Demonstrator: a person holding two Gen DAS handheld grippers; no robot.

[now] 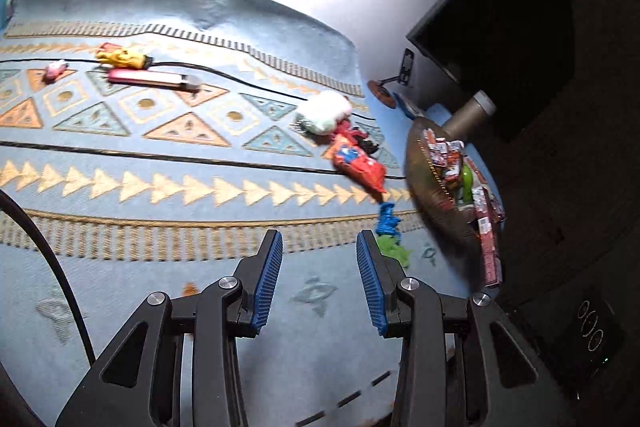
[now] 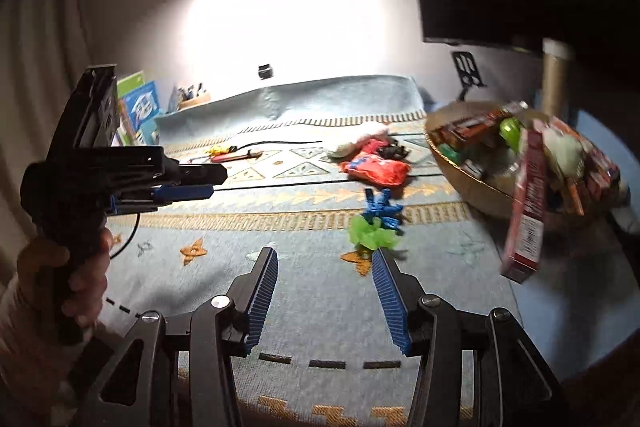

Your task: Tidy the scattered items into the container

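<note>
L tool released, nothing betw pads | R tool released, empty | bowl far right, full | green toy + blue toy touching on rug

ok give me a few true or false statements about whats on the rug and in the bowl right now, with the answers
1. The left gripper holds the blue toy. False: nothing is between its jaws, and the toy lies on the rug.
2. The brown bowl already has packets in it. True.
3. A red box hangs over the bowl's near rim. True.
4. The orange-red snack bag is inside the bowl. False: it lies on the rug beside the bowl.
5. The green toy lies next to the blue toy. True.
6. The right gripper is clamped on the green toy. False: its jaws are apart and empty.
</note>
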